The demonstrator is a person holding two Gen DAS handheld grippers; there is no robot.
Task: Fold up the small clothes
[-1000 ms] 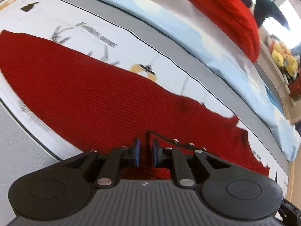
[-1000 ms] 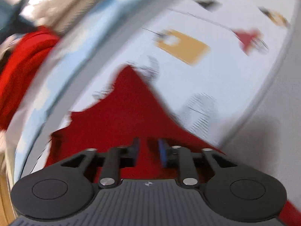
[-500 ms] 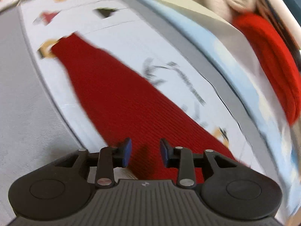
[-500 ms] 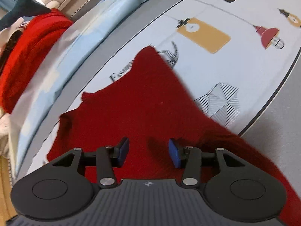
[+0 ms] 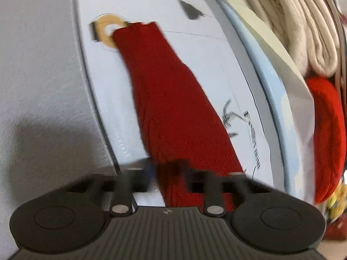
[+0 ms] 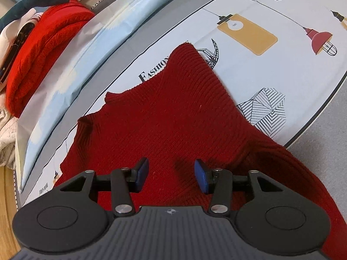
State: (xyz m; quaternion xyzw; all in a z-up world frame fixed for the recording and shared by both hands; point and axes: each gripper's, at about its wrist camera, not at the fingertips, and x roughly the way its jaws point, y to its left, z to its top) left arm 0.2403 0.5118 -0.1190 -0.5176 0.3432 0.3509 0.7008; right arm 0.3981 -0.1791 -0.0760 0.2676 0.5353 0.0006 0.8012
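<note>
The left gripper (image 5: 167, 173) has swung along the sleeve (image 5: 169, 99) and its jaws have just been closing, blurred, apparently pinching sleeve knit. The right gripper (image 6: 171, 175) hovers apart over the sweater (image 6: 173, 119); a sleeve fold looks next.

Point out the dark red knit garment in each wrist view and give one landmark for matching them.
Left wrist: red knit garment runs as a long strip from top centre down to the gripper.
Right wrist: it fills the centre and lower right.
Shared landmark: folded red sweater at the edge.
</note>
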